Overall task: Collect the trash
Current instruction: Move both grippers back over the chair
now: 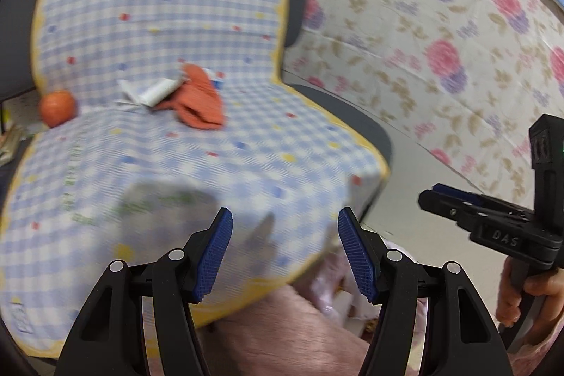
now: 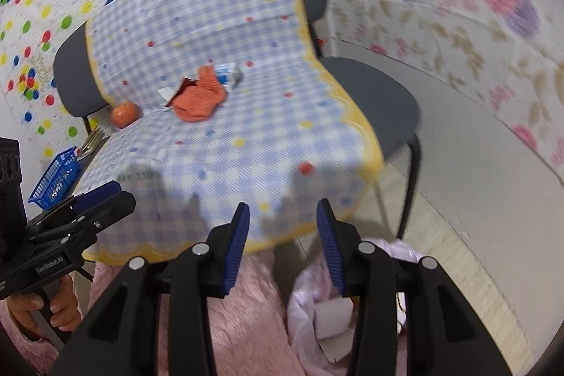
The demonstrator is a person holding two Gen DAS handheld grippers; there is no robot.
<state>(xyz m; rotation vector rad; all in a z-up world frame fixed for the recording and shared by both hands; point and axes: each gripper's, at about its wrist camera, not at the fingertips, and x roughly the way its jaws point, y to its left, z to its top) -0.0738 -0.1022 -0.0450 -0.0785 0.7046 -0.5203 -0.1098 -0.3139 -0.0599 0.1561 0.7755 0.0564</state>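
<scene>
Trash [image 2: 197,90] on chair [image 2: 373,94], beside orange [image 2: 125,114]

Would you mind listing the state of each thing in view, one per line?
Left gripper: open, nothing between its fingers.
Right gripper: open, nothing held.
Orange cloth: crumpled on the checked cover.
Wrappers: lying beside the cloth, not yet collected.
Orange: resting at the cover's edge.
Pink bag: open, paper scraps inside.
Blue basket: tilted beside the chair.

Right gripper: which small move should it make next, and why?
Probably forward toward the white crumpled wrapper beside the orange knitted cloth on the checked chair cover; the right gripper is open and empty, well short of it.
</scene>
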